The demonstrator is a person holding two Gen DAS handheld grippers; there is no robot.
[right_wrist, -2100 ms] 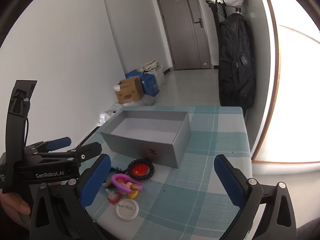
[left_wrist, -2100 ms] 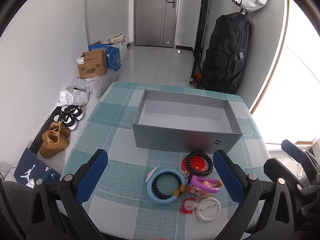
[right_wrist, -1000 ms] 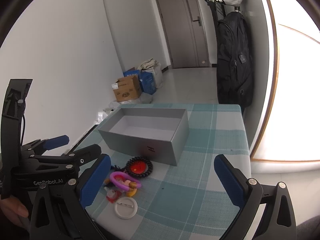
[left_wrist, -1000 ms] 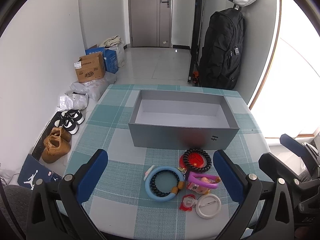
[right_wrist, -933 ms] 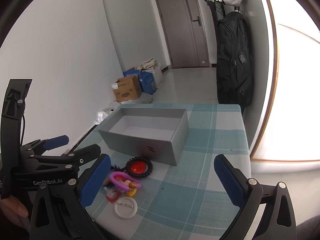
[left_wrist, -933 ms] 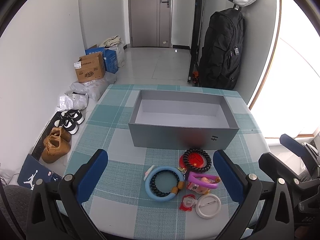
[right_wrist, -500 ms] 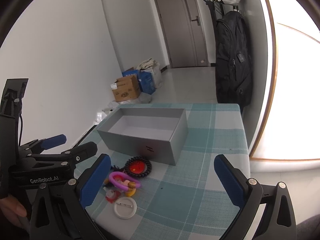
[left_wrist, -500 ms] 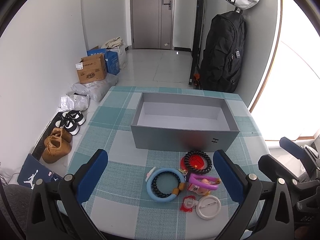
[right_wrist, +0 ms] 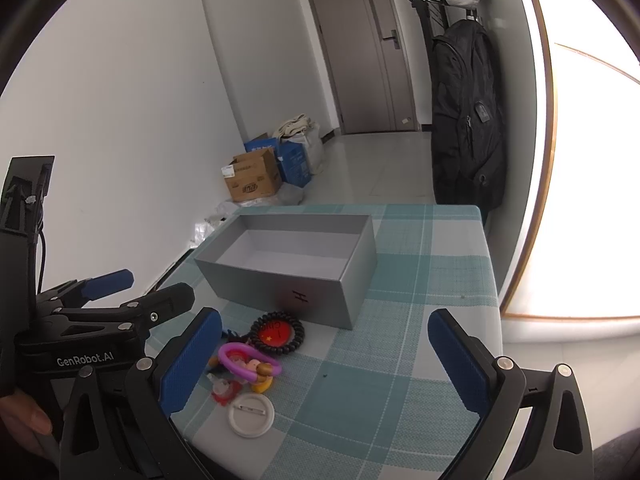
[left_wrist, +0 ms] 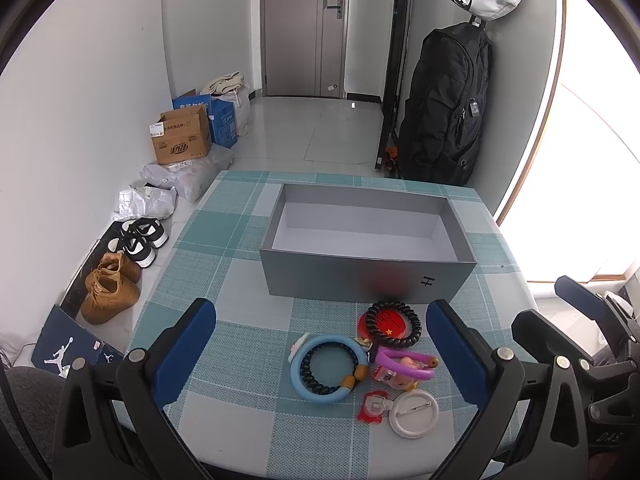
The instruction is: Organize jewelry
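Both pairs of tongs hover above the near edge of a table (left_wrist: 224, 280) covered by a teal-and-white checked cloth. The left tongs (left_wrist: 320, 348) stand wide apart with nothing between the blue pads (left_wrist: 186, 344); the right tongs (right_wrist: 324, 354) likewise stand wide apart and hold nothing.

Straight ahead of the left tongs, past the jewelry, sits an open grey box (left_wrist: 360, 280), its inside bare, marked with a small "H" on the near wall. In the right wrist view the box (right_wrist: 280, 280) lies ahead and toward the left finger.

The jewelry lies in a loose cluster on the cloth between the left tongs' fingers, nearer the right finger. A light blue ring (left_wrist: 329, 368) encloses a black coiled band (left_wrist: 320, 374). To its right, closest to the box, a black coiled band circles a red disc (left_wrist: 390, 325). Just nearer the tongs lies a purple ring (left_wrist: 404, 362) over a small pink and yellow piece. Nearest the tongs is a white round pin badge (left_wrist: 414, 414), face down, touching a small red piece (left_wrist: 371, 410).

In the right wrist view the same cluster sits just beside the left finger, the white badge (right_wrist: 251, 410) closest. The left tongs' body, held by a hand (right_wrist: 24, 416), appears at the far left of that view.
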